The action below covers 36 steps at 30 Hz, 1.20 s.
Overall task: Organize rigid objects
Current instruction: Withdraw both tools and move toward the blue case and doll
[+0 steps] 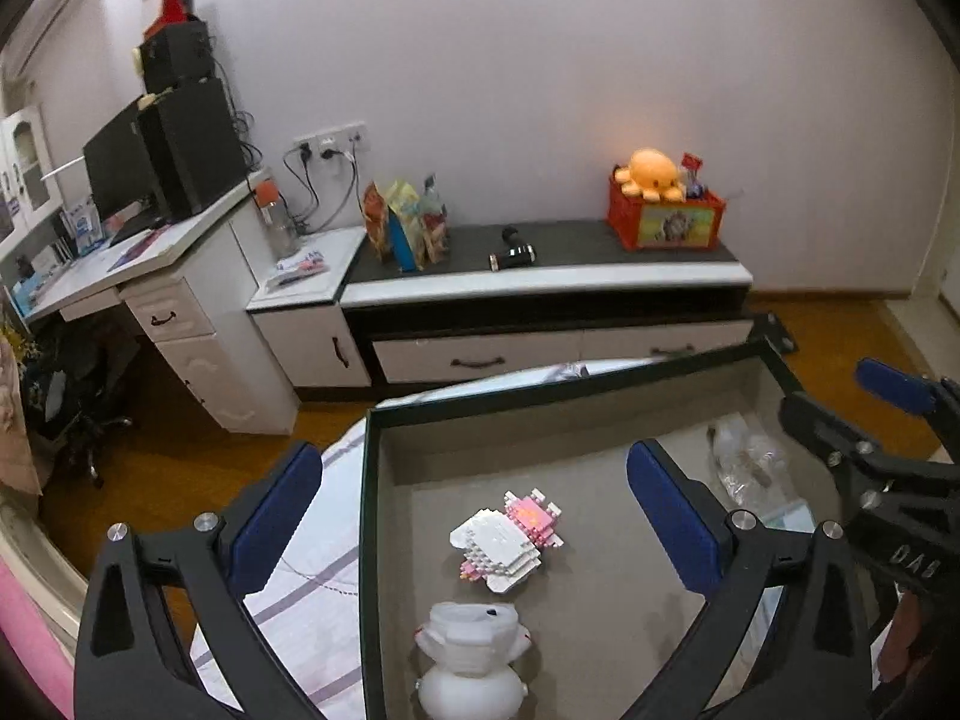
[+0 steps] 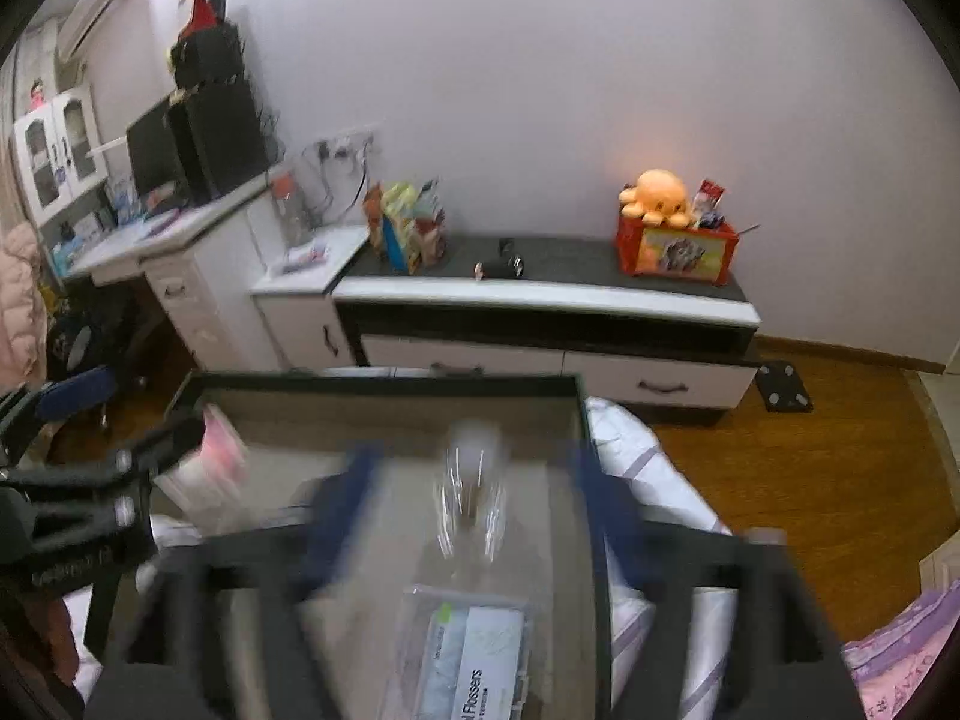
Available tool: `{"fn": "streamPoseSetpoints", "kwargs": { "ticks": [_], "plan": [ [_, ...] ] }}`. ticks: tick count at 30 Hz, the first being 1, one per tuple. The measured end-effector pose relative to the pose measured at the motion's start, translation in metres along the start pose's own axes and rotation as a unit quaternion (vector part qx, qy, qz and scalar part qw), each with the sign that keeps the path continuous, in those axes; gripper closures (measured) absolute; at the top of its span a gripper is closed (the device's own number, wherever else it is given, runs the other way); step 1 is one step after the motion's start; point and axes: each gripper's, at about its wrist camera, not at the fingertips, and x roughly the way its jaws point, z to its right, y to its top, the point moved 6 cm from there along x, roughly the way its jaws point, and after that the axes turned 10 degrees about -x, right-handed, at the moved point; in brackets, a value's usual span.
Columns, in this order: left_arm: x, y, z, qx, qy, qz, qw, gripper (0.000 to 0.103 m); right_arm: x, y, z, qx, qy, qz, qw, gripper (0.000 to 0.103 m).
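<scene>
Blue-padded and standing wide apart, the left gripper [image 1: 474,516] is hovering over the grey tray [image 1: 384,468] with nothing between its pads, straddling the white piggy bank [image 1: 471,654] at the tray's near edge and the pink-and-white block figure [image 1: 510,540] just beyond it. Toward the tray's right side, the right gripper [image 2: 474,516] (blurred) is also gaping empty, framing the clear plastic bottle [image 2: 474,492] and the boxed flossers [image 2: 474,654] nearer it. Both releases appear finished, so the placing step is likely ending; next, each hand probably needs to lift clear of the tray without nudging anything.
</scene>
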Motion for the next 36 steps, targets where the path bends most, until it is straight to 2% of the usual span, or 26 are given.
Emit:
{"fn": "streamPoseSetpoints", "kwargs": {
  "ticks": [6,12,18,22,28,36],
  "plan": [
    [0.007,-0.003,-0.002,0.001,0.004,-0.014,0.9999,0.000,0.002,0.003,0.001,0.000,-0.003,-0.006,1.000,0.017],
    [0.004,-0.003,0.001,0.009,0.007,-0.009,0.9999,0.000,0.005,0.001,-0.001,0.003,0.006,-0.014,1.000,0.017],
    [-0.023,0.001,-0.003,0.006,0.006,0.009,0.9999,0.000,-0.022,0.008,-0.005,-0.005,-0.002,0.007,1.000,0.017],
    [-0.054,0.004,-0.008,0.003,0.007,0.030,0.9995,0.000,-0.057,0.013,-0.011,-0.017,-0.008,0.030,0.999,0.017],
    [-0.124,-0.002,-0.013,0.003,0.004,0.068,0.9977,0.000,-0.123,0.011,-0.020,-0.029,-0.024,0.066,0.997,0.017],
    [-0.233,-0.041,-0.033,0.002,0.000,0.120,0.9927,0.000,-0.231,-0.022,-0.044,-0.045,-0.033,0.111,0.992,0.017]
  ]
}}
